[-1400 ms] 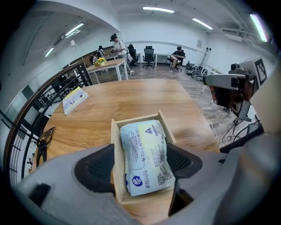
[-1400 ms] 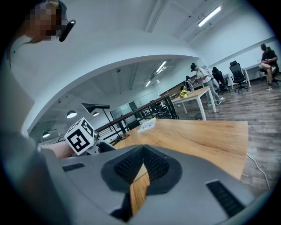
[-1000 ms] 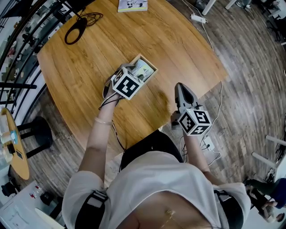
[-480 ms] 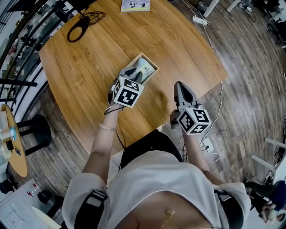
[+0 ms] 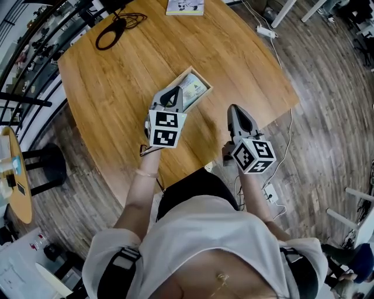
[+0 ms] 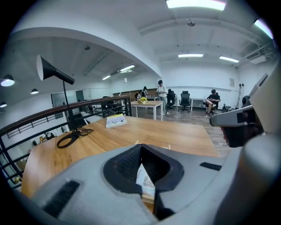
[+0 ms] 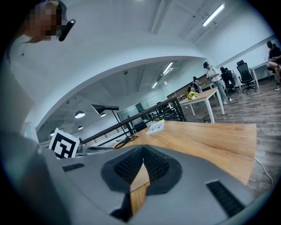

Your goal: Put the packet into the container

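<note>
1. Looking down in the head view, the packet point(image 5: 194, 90) lies inside the container point(image 5: 201, 79), mid-table. The left gripper point(image 5: 174, 93) hangs over the container's near-left rim. The right gripper point(image 5: 234, 111) sits by the near edge of the table point(image 5: 117, 76), well apart from the box. A low sweep of the left gripper could knock the box and spill the packet. Open wood spreads to the left and far side. The cable point(image 5: 114, 32) and booklet point(image 5: 186, 7) lie at the far edge, out of the way.
2. From the left gripper view, the fingers are pressed together with nothing clamped. The packet shows below them through the gap behind the tips, so I judge it released. Dipping forward would jab the tips into the packet or the rim just beneath.
3. From the right gripper view, the fingers also meet and are empty, with bare wood beneath. The table's edge falls away on the right, so there is little room that way and plenty to the left and far side.
</note>
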